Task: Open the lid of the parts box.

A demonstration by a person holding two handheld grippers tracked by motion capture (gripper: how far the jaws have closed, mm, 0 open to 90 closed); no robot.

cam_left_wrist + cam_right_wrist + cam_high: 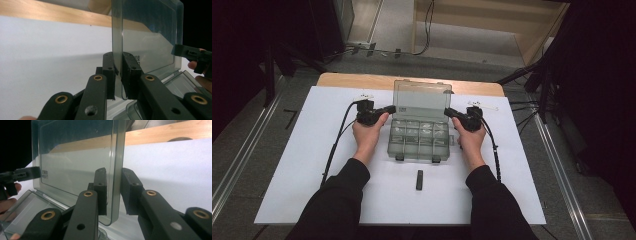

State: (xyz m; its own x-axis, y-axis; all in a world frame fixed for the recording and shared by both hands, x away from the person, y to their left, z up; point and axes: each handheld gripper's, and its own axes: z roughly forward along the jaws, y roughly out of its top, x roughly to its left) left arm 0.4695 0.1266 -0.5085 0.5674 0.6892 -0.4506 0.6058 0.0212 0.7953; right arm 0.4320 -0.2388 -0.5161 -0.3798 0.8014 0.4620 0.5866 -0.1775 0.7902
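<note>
lid: clear smoky plastic organizer-box lid (422,99) | light, stiff, slick; take side edges | left gripper (118,72) clamps left edge | right gripper (113,192) straddles right edge, slightly apart

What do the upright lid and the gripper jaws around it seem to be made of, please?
The lid looks like smoke-tinted clear plastic, glossy: the table and wooden strip show through it. The left gripper and right gripper jaws look like matte black plastic, possibly printed, with brass-coloured pivot bushings.
</note>
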